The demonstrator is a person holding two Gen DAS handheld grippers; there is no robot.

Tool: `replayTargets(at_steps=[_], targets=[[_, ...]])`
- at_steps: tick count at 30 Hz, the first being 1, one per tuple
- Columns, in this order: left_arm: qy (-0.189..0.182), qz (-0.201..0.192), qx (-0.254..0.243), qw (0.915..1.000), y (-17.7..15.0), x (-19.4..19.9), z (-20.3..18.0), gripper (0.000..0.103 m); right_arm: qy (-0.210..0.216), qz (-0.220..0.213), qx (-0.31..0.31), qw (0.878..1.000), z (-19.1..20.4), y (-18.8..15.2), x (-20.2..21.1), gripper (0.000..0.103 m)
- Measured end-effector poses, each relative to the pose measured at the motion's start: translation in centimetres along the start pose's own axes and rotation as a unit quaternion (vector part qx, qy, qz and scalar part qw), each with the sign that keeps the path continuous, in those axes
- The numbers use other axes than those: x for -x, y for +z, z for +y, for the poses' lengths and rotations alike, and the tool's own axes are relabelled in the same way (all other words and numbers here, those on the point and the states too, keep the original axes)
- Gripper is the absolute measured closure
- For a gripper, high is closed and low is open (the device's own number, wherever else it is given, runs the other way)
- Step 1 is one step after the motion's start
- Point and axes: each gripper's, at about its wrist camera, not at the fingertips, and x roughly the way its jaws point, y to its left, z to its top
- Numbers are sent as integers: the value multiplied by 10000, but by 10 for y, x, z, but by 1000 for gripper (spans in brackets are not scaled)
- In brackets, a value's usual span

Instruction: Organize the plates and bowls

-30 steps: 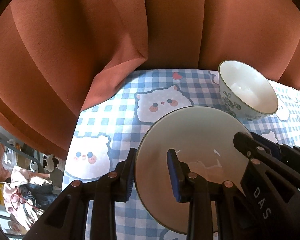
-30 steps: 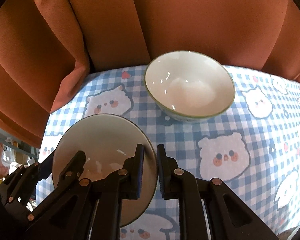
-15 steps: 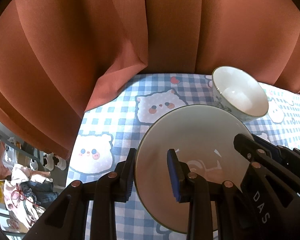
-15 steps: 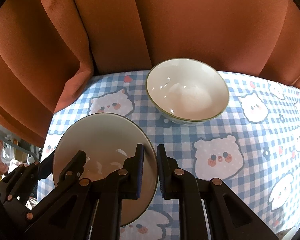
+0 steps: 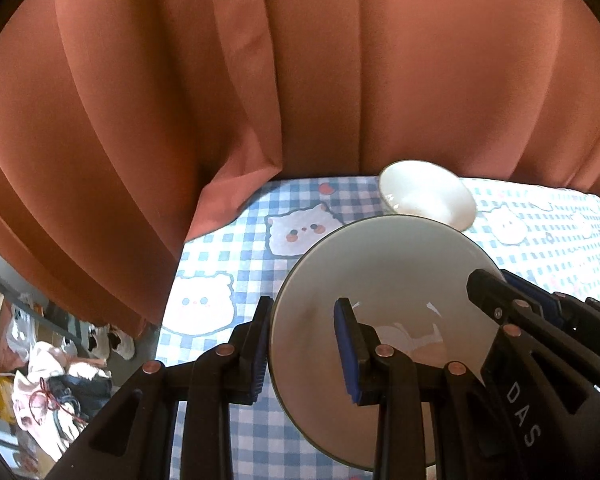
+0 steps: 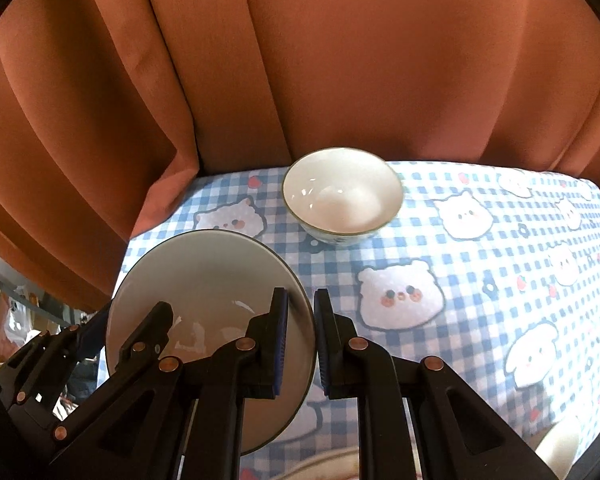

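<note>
A shallow white plate (image 5: 380, 276) with a dark rim hangs tilted above the table, held from both sides. My left gripper (image 5: 304, 354) is shut on its left rim, one pad under the plate and one inside it. My right gripper (image 6: 300, 344) is shut on the right rim of the same plate (image 6: 204, 280). Each gripper also shows in the other's view: the right gripper (image 5: 520, 304), the left gripper (image 6: 140, 336). A white bowl (image 6: 342, 196) with a patterned outside stands upright at the far edge of the table, beyond the plate; the same bowl (image 5: 426, 194) shows in the left wrist view.
A blue-and-white checked tablecloth (image 6: 480, 300) with bear prints covers the table. An orange curtain (image 6: 340, 60) hangs close behind the bowl and drapes over the table's far left corner. Shoes and clutter (image 5: 60, 380) lie on the floor past the left edge. A pale rim (image 6: 320, 468) shows at the bottom.
Both grippers have risen and drawn back with the plate between them. The bowl and the tablecloth look smaller and farther away. The grip on the plate is unchanged.
</note>
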Motion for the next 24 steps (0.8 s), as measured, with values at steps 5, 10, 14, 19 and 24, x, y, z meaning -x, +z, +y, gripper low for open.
replayTargets(at_steps=[5,10,14,19,24], targets=[[-149,-114,-165,9997,-12,25,-10,73,-113,-142,-139,9997,-7,-16,29,86],[-330,-166,-383,9986,-28,44,-28,73,-244,-212,-364,9988,-23,-37,54,86],[-472,-165,-436,9978,-39,60,-45,73,-345,-198,-479,9981,-40,-53,73,86],[-541,-194,-497,9971,-53,76,-71,73,-421,-235,-604,9970,-67,-72,92,86],[-505,-155,-515,9973,-69,87,-106,73,-406,-246,-601,9971,-98,-88,106,86]])
